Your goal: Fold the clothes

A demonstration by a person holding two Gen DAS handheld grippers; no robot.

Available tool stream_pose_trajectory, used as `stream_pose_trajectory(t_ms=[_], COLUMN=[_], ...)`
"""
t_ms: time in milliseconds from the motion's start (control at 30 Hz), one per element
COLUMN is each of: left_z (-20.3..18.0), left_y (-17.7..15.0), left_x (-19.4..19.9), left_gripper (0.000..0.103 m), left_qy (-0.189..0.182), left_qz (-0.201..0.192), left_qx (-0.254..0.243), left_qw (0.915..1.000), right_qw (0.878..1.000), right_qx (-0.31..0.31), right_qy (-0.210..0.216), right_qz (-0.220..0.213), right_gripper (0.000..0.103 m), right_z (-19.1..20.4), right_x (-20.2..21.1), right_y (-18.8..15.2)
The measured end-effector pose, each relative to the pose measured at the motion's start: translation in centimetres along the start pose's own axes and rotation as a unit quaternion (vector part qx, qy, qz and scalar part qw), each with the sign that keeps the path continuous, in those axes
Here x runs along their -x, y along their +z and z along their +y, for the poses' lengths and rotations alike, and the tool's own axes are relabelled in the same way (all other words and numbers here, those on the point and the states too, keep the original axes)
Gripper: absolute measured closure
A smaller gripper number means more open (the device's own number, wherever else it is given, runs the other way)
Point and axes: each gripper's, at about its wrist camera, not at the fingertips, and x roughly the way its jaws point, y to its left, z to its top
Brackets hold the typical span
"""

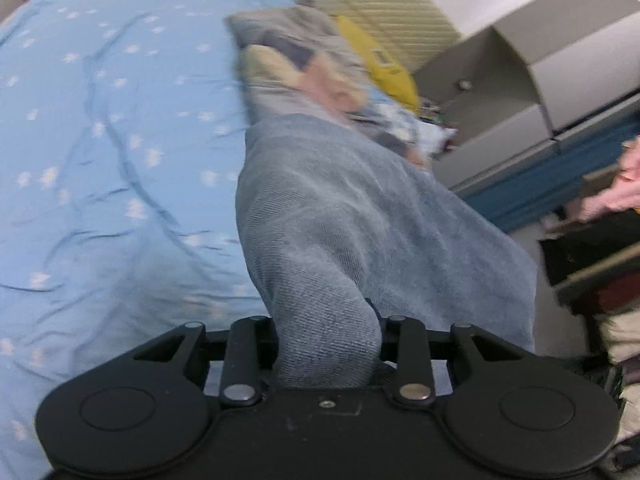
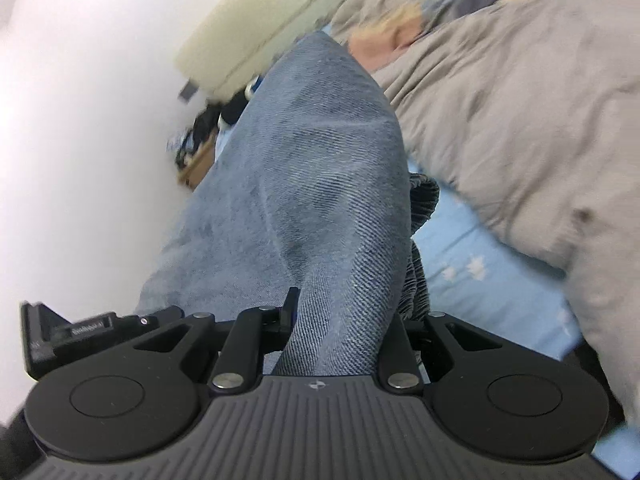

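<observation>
- My left gripper (image 1: 326, 344): clamped on a bunched fold of blue denim garment (image 1: 360, 216); its length runs straight ahead from the jaws.
- My right gripper (image 2: 336, 336): gripping the same denim garment (image 2: 304, 184), which rises forward, slightly left.
- Below and ahead: blue patterned bedsheet (image 1: 100, 140).
- Farther right of the right gripper: grey garment (image 2: 500, 100), crumpled.
</observation>
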Motion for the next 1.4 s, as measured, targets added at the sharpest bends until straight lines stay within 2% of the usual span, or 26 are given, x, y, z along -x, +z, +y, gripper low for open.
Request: stream_pose_trajectory(t_ms=[300,467,633,833,967,1133,1233,1300,1400], left_z=[-11.1,-17.6,-23.6,-28.9,-29.2,-26.4,-23.9,-23.1,-23.0], left_y=[-2.2,-4.8,-7.8,-10.9,-12.1,-12.9,-13.3,-13.9,-14.8], left_x=[-5.5,-10.7,-17.4,-26.4,-30.8,-35.8,-38.0,-38.7,-39.2], left_gripper=[0.073,0.073,0.073,0.073,0.072,0.07,0.068,0.063,0.058], left_qy=[-0.07,-0.088,-0.098,-0.078,-0.06,-0.004,0.037,0.042,0.043], left_qz=[0.045,0.069,0.09,0.118,0.124,0.157,0.17,0.173,0.169], left_qx=[-0.061,-0.082,-0.088,-0.078,-0.075,-0.075,-0.071,-0.08,-0.102], left_qw=[0.9947,0.9903,0.9872,0.9868,0.9876,0.9847,0.9821,0.9807,0.9794], right_qw=[0.994,0.99,0.986,0.984,0.985,0.988,0.988,0.985,0.979], right_qx=[-0.033,-0.049,-0.062,-0.05,-0.064,-0.067,-0.059,-0.074,-0.113], right_qy=[-0.048,-0.068,-0.089,-0.131,-0.131,-0.13,-0.14,-0.155,-0.171], right_qz=[-0.09,-0.117,-0.129,-0.112,-0.096,-0.059,-0.02,-0.001,0.003], right_gripper=[0.083,0.083,0.083,0.083,0.083,0.082,0.082,0.081,0.075], right_z=[-3.4,-8.3,-14.7,-22.0,-26.9,-31.0,-32.2,-33.6,-35.1], right_x=[13.0,18.7,23.4,25.2,25.4,23.0,20.2,17.9,16.9], right_y=[0.4,2.0,4.6,8.4,10.2,10.7,9.7,8.6,6.8])
